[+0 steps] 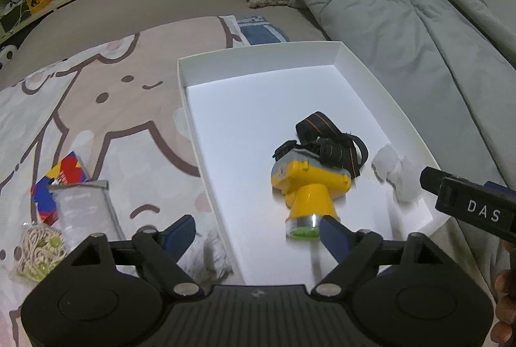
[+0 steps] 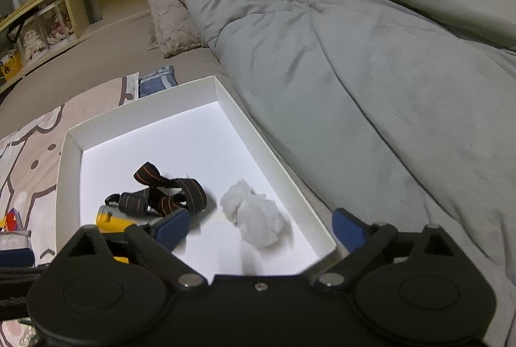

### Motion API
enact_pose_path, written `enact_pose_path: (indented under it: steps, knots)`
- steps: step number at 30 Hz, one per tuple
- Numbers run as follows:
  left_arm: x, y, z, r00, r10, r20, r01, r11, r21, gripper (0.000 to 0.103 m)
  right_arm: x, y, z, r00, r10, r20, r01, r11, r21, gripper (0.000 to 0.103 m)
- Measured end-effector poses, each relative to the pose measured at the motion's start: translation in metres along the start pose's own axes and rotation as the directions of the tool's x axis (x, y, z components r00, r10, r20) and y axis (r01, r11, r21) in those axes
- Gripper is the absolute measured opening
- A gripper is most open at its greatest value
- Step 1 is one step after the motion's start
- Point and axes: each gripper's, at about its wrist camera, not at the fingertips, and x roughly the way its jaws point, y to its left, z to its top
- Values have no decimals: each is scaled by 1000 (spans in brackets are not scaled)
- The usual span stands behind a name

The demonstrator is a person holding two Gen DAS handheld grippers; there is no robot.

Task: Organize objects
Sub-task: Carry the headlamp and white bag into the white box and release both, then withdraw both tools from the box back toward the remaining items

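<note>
While both grippers hang over the bed, nothing is gripped.
Left gripper: jaws spread wide, empty.
Right gripper: jaws spread wide, empty.
Box: white, shallow, lidless; likely the collecting spot.
Headlamp: yellow body, black-orange strap bunched at its 12 o'clock; lies inside box, near edge.
White wad: crumpled, soft; in box at headlamp's 3 o'clock.
Leftovers: grey packet, colourful card, string bundle on blanket at box's 9 o'clock, probably next.
</note>
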Motion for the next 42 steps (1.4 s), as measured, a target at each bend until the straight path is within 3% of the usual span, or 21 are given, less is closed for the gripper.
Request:
enact_pose_path:
  steps: [13, 32, 42]
  knots:
    - [-26, 23, -26, 999, 33, 35, -32, 998, -45, 103, -26, -4, -27, 1000, -19, 7, 19, 1000, -14, 103]
    - [-51, 46, -49, 988, 109, 109, -103, 993, -59, 103, -58, -7, -41, 999, -41, 35, 42, 999, -34, 103]
    - [-62, 61, -53, 985, 80, 153, -68, 994, -82, 103, -61, -2, -42, 998, -31, 46, 32, 999, -40, 103]
